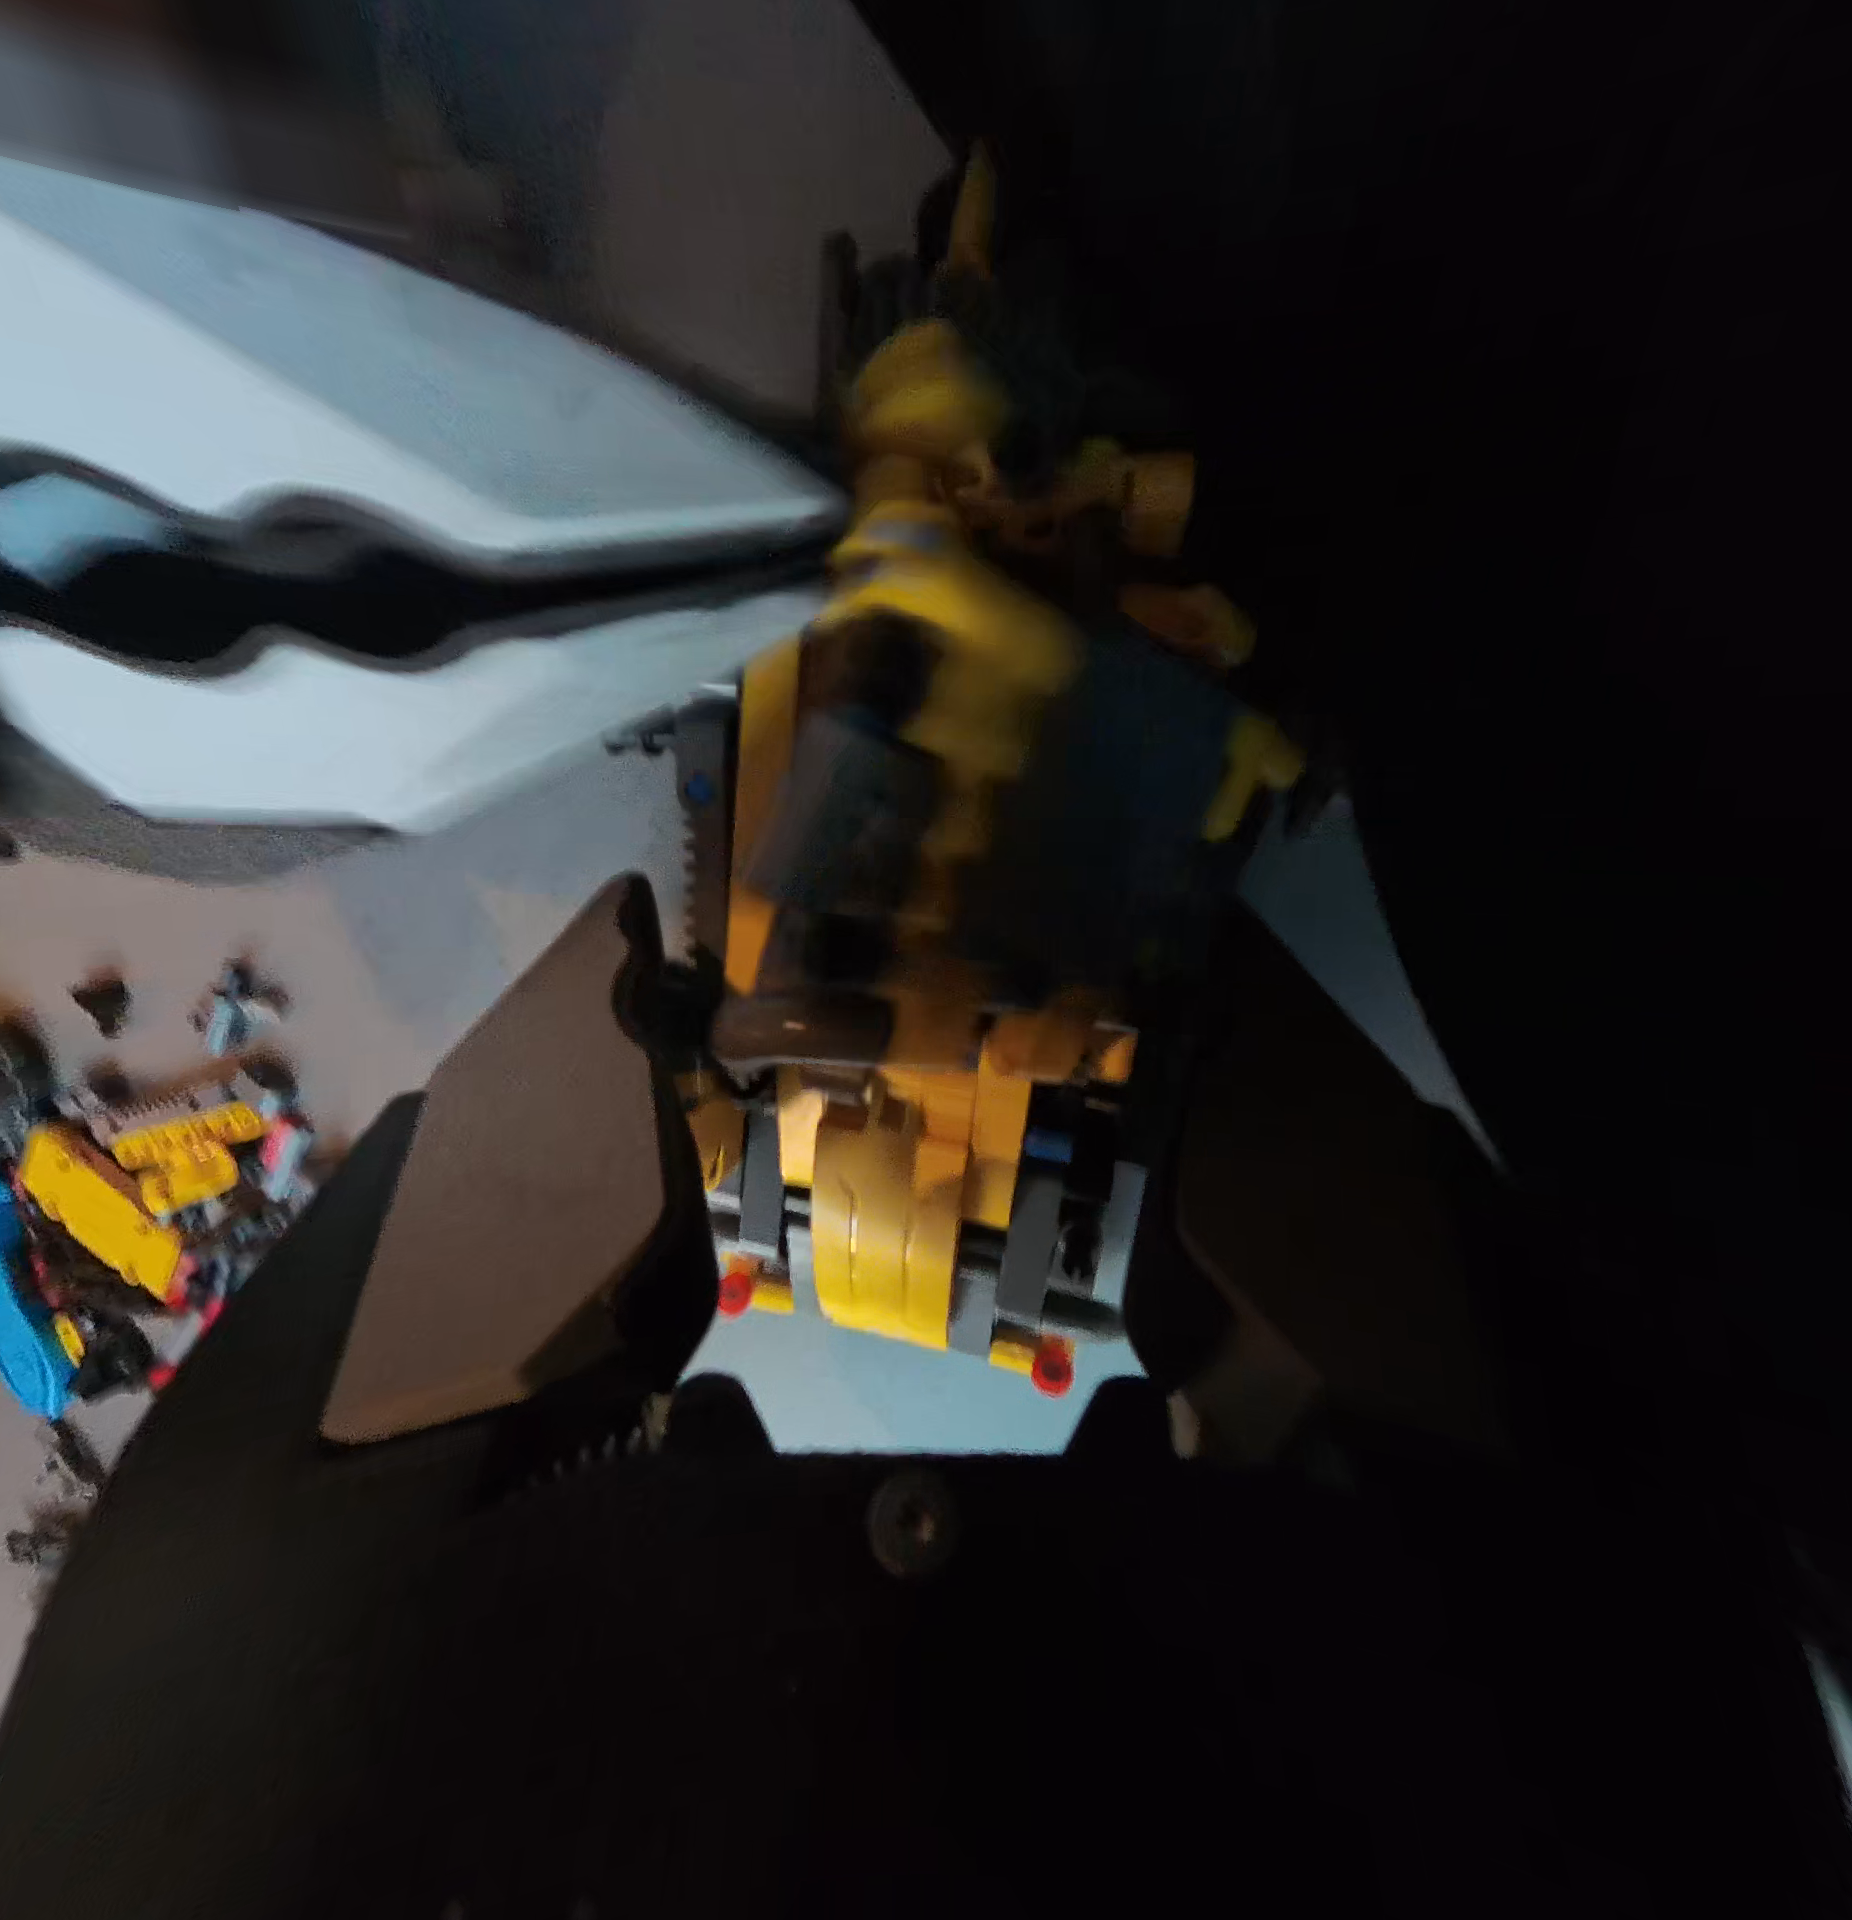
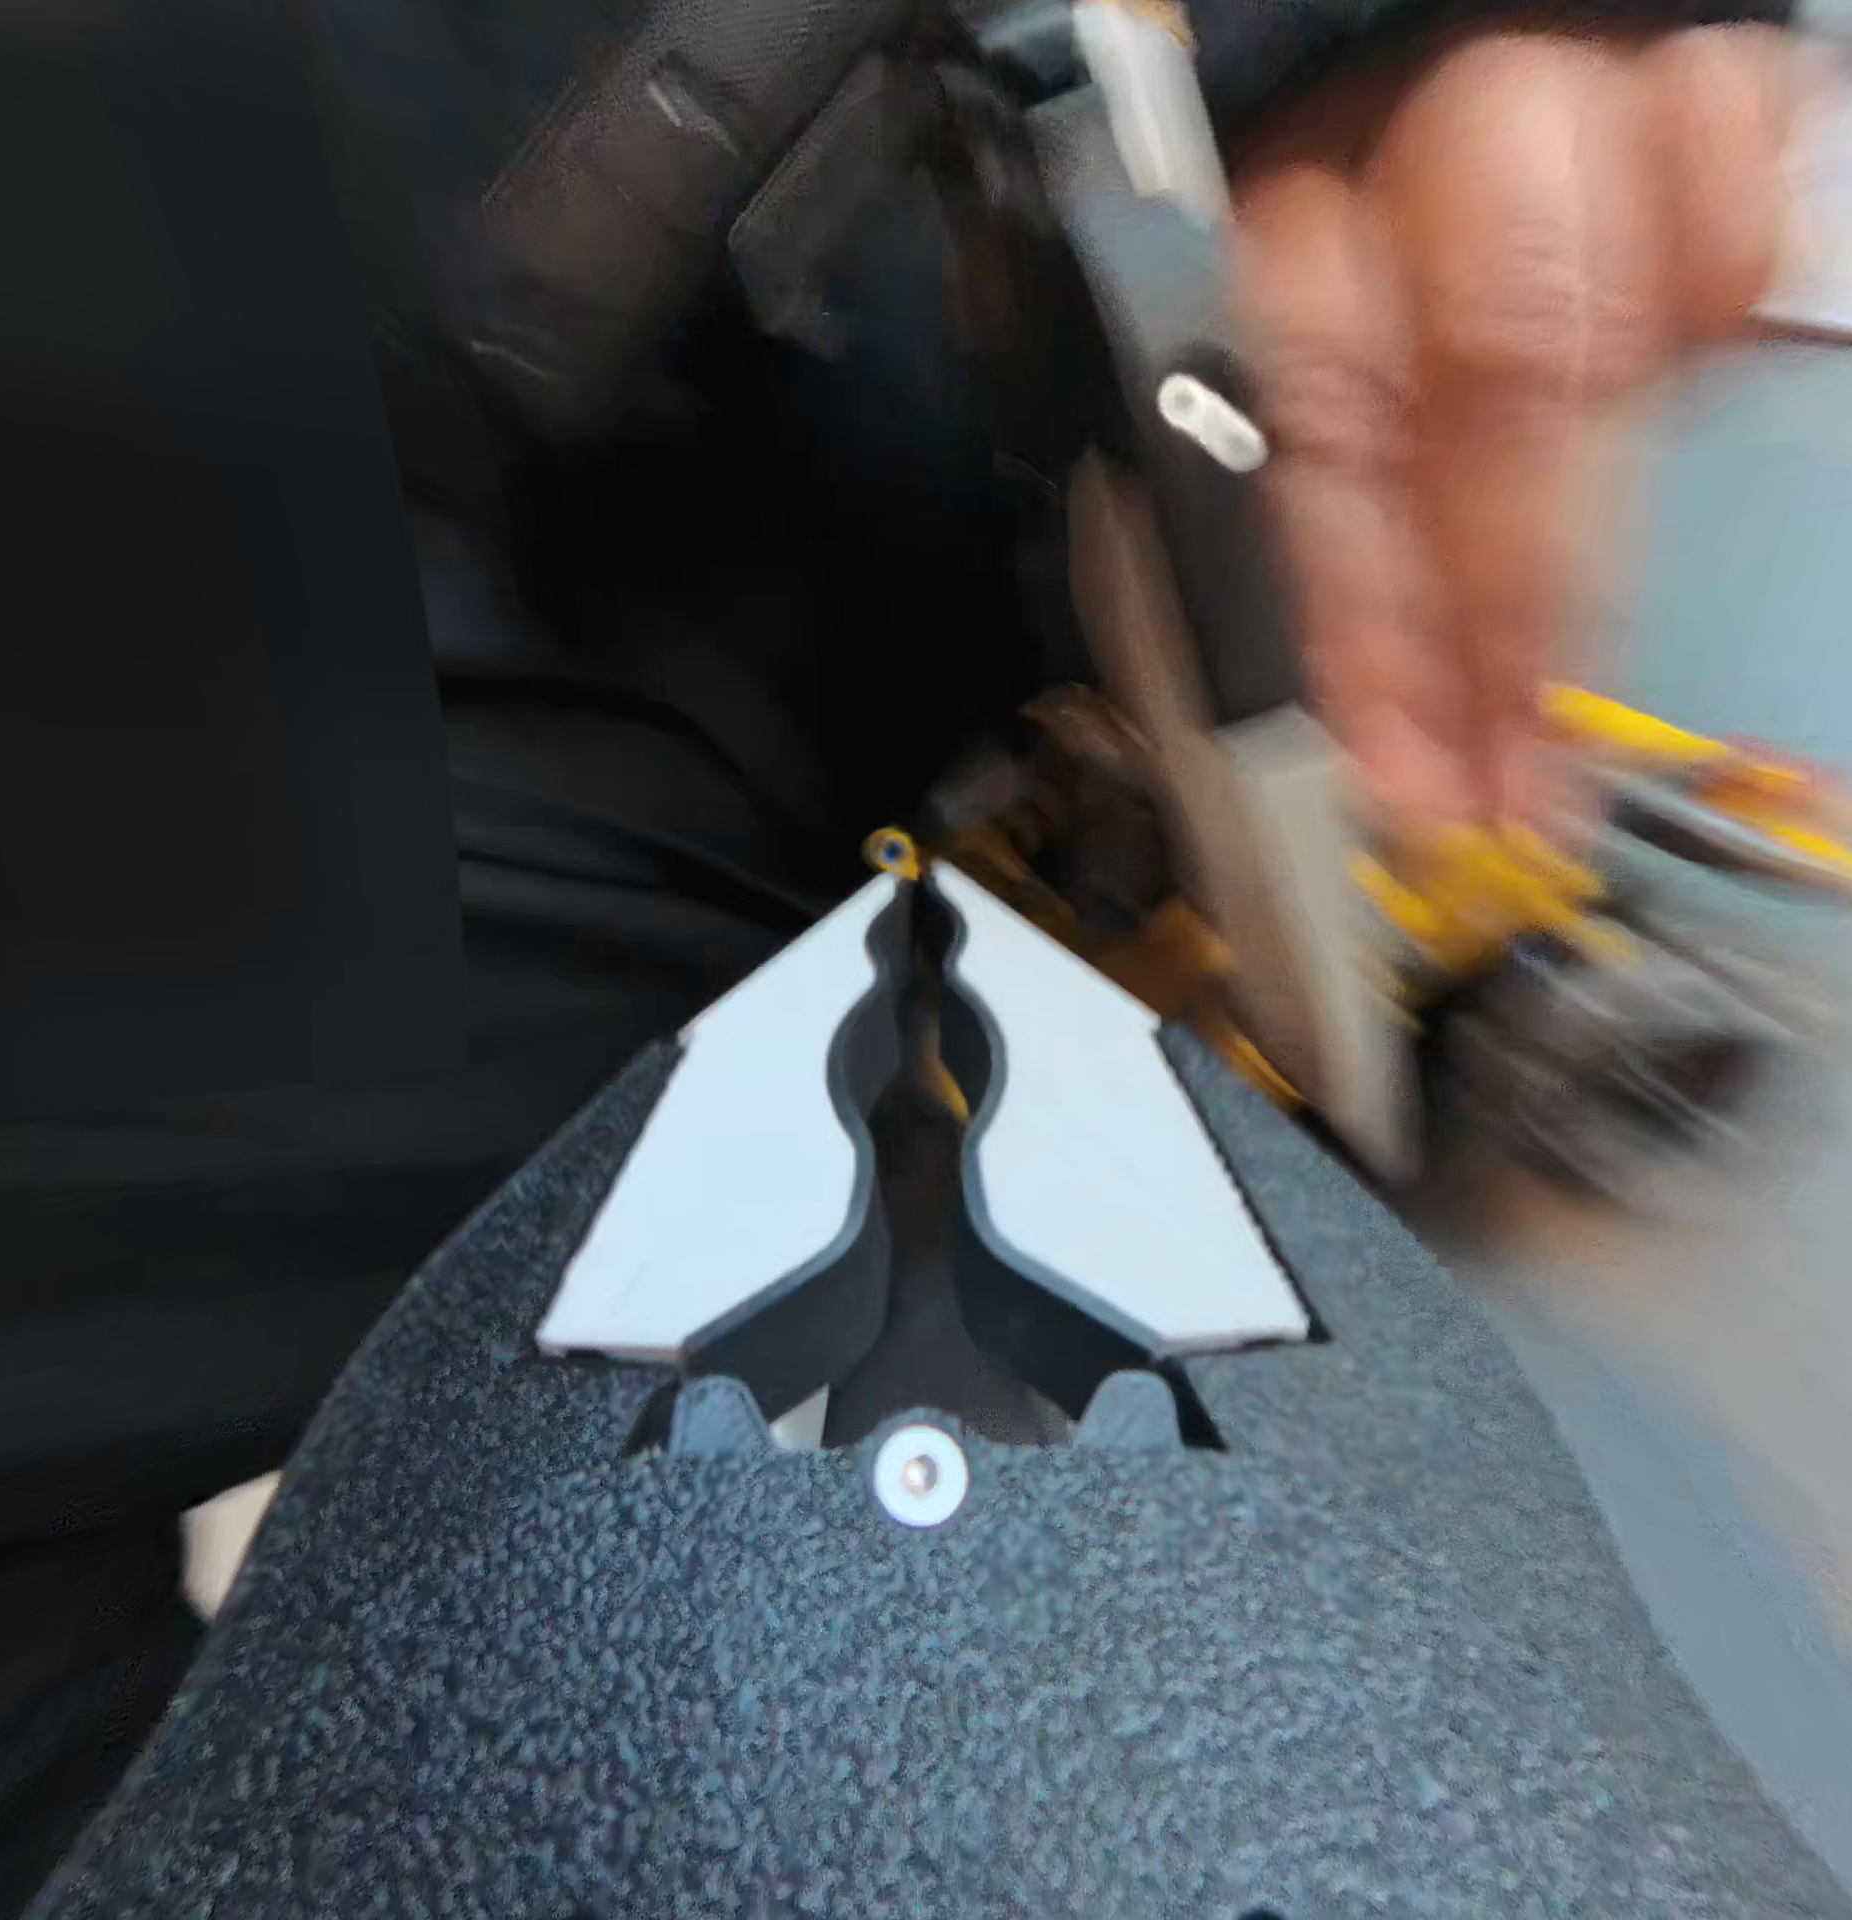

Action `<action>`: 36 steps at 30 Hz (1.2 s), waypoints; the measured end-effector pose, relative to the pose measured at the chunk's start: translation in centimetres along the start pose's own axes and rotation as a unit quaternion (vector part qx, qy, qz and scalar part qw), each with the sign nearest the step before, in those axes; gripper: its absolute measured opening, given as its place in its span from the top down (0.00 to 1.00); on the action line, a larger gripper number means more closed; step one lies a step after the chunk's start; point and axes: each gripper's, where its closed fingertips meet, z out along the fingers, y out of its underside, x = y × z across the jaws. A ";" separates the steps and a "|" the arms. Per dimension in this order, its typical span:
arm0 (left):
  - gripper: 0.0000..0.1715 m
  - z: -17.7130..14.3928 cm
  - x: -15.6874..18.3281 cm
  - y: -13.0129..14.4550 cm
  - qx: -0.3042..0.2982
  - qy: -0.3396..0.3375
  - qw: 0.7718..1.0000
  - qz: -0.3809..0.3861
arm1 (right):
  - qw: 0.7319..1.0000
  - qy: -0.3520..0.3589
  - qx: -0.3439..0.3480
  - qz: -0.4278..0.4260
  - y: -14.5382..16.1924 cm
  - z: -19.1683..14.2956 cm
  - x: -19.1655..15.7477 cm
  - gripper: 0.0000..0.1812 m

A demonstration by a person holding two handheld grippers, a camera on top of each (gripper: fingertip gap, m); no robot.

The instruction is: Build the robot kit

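Close-in, left claw (image 1: 901, 1091) clamps yellow brick model (image 1: 932, 831), right claw (image 2: 914, 883) pinches its edge

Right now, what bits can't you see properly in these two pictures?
- Left wrist view: the yellow brick model is motion-blurred, and its right side is lost in dark shadow.
- Left wrist view: the loose brick pile is cut off by the left edge.
- Right wrist view: the hand and the yellow pieces under it are smeared by motion.
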 end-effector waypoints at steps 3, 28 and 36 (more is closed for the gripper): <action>0.41 0.0 -0.5 0.1 0.014 0.007 1.000 0.003 | 0.997 0.051 -0.042 -0.029 -1.1 -0.3 0.4 1.00; 0.42 -0.3 -0.6 0.2 0.032 0.004 0.999 0.004 | 0.986 0.145 -0.078 -0.041 2.0 -5.1 4.3 0.91; 0.42 -0.3 -0.5 0.2 0.033 0.003 0.999 0.006 | 0.988 0.117 -0.101 -0.016 2.5 -4.2 4.4 0.95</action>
